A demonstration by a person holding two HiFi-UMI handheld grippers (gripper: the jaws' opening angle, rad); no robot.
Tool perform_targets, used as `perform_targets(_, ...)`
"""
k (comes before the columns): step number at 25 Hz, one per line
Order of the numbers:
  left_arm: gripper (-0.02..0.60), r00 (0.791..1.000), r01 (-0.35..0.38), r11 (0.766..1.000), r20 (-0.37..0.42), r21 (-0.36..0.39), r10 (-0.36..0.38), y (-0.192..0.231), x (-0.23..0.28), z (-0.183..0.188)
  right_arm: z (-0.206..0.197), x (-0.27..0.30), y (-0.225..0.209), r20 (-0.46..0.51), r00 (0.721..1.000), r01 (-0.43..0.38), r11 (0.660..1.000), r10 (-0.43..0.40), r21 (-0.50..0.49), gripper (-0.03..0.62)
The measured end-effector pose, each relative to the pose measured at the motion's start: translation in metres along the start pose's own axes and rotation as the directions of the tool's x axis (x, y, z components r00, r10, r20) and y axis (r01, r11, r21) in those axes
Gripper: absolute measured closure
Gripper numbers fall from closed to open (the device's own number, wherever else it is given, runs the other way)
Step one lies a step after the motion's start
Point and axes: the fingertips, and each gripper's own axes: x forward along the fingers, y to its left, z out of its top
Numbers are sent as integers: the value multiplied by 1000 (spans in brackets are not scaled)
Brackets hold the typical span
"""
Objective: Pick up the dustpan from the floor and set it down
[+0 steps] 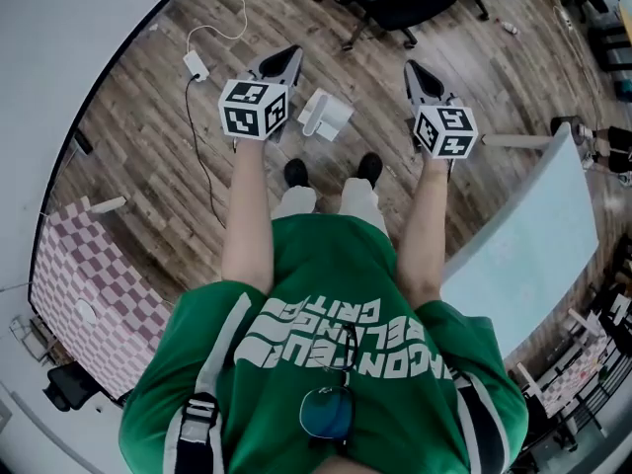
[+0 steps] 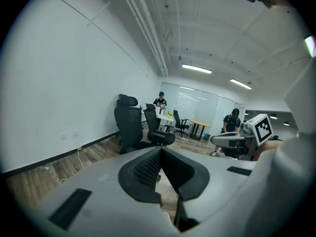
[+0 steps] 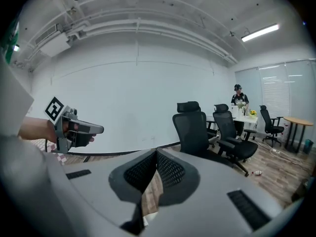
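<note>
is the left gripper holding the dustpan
No, the dustpan lies on the floor beyond the shoes, and the left gripper is shut on nothing.

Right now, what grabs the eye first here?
Two marker-cube tools held out over the wood floor: left tool and right tool, both shut and empty. Between them, just ahead of the shoes, a white dustpan lies on the floor. A pink checkered mat sits at the head view's far left.
</note>
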Motion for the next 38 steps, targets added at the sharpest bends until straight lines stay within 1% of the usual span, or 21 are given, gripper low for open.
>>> perform_targets(3, 577, 998, -55, 999, 17, 3, 55, -1, 6, 10, 18, 16, -15, 18, 998, -54, 998, 55, -23, 586)
perform_targets(7, 578, 995, -102, 995, 22, 15, 102, -4, 15, 18, 22, 31, -27, 15, 994, -104, 994, 105, -31, 586)
perform_targets(13, 578, 990, -139, 990, -10, 16, 139, -11, 25, 7, 14, 43, -35, -5, 987, -162, 986, 162, -31, 586)
perform_targets(17, 578, 987, -157, 988, -41, 1, 157, -12, 30, -9, 4, 48, -29, -34, 979, -202, 978, 200, -50, 586)
perform_targets(28, 577, 977, -162, 987, -142, -14, 158, -14, 38, -60, -40, 57, -12, -114, 962, -256, 966, 250, -43, 586)
perform_targets(33, 577, 974, -135, 986, -197, -98, 114, -15, 45, -89, -61, 58, -10, -147, 957, -256, 967, 250, -21, 586)
perform_targets(35, 577, 967, -133, 986, -233, -102, 106, -14, 48, -103, -69, 59, -8, -160, 955, -256, 967, 251, -12, 586)
perform_targets(38, 572, 948, -146, 985, -299, -93, 112, -11, 52, -126, -82, 60, -8, -184, 950, -255, 967, 251, 3, 586)
